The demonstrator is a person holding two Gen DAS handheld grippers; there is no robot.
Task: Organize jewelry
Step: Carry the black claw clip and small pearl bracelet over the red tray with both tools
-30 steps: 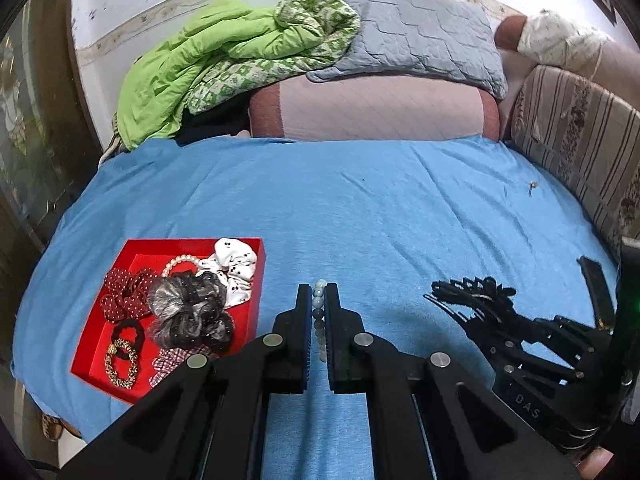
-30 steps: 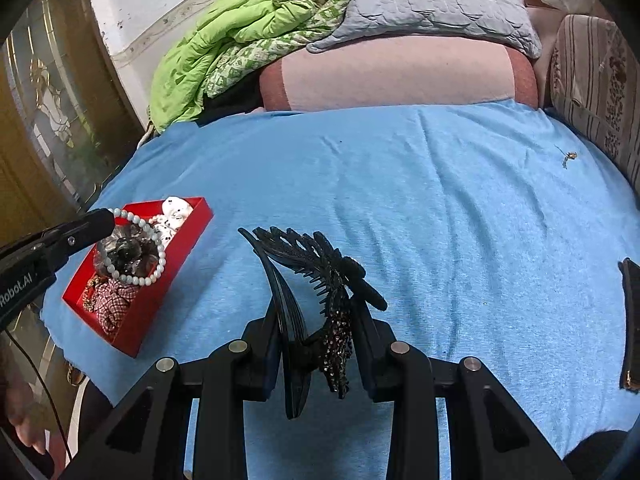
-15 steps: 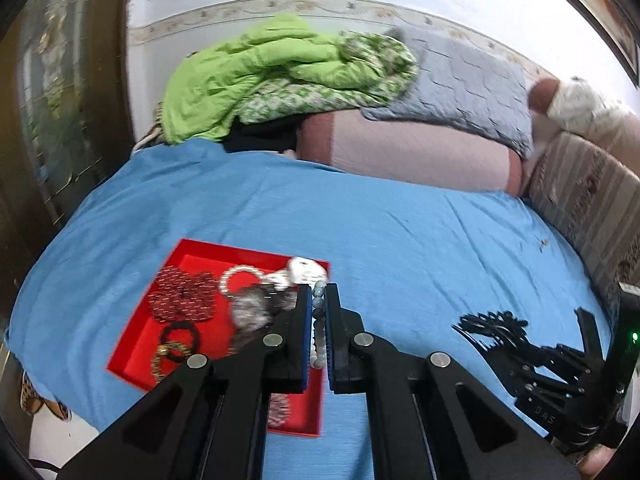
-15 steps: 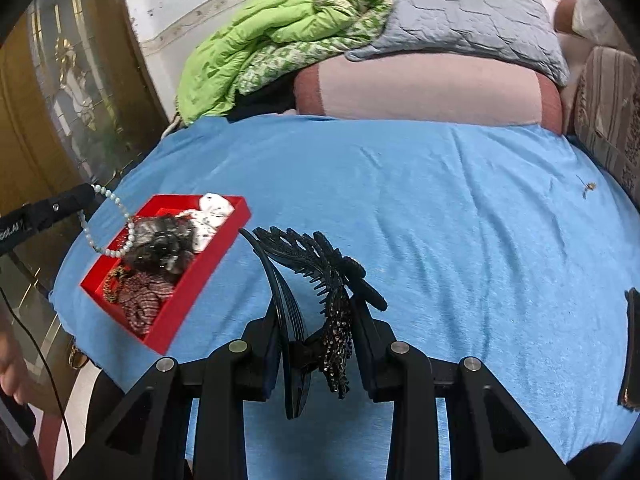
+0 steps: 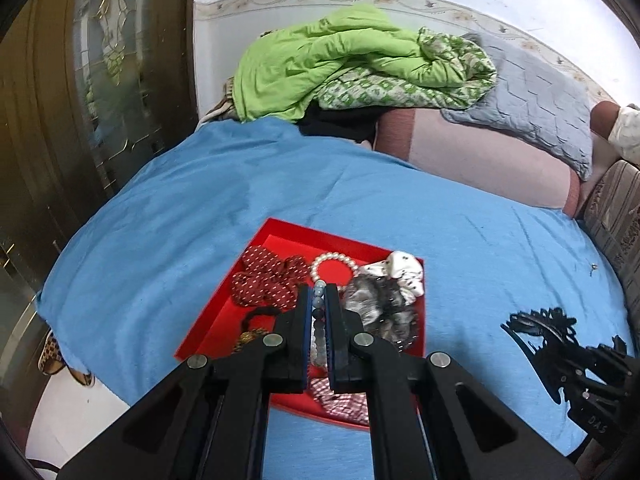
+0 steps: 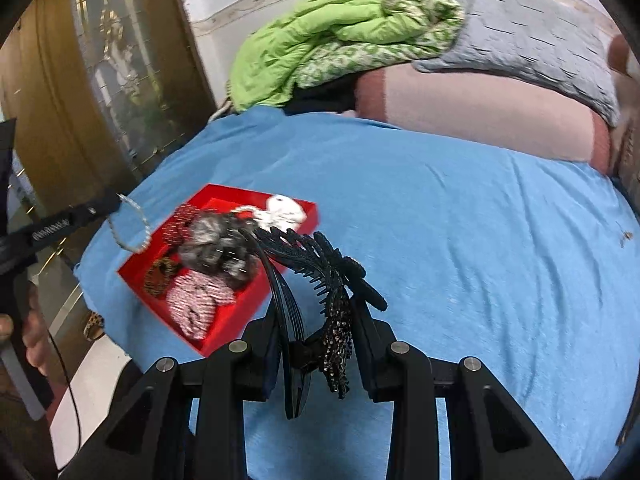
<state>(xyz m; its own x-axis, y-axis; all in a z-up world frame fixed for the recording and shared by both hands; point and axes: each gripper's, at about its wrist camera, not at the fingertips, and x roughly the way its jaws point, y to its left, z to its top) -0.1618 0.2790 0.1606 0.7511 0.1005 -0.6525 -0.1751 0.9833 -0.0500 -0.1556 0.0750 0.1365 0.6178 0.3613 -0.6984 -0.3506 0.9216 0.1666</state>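
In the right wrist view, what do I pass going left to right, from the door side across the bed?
Left gripper holding the pale bead bracelet → red rectangular tray → black toothed hair clip → bare blue bedsheet.

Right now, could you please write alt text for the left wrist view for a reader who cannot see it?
The left gripper, jaws shut on a bead bracelet, hangs over a red tray of hair ties and a pearl bracelet on a blue bedsheet. At far right, the right gripper holds a black hair comb.
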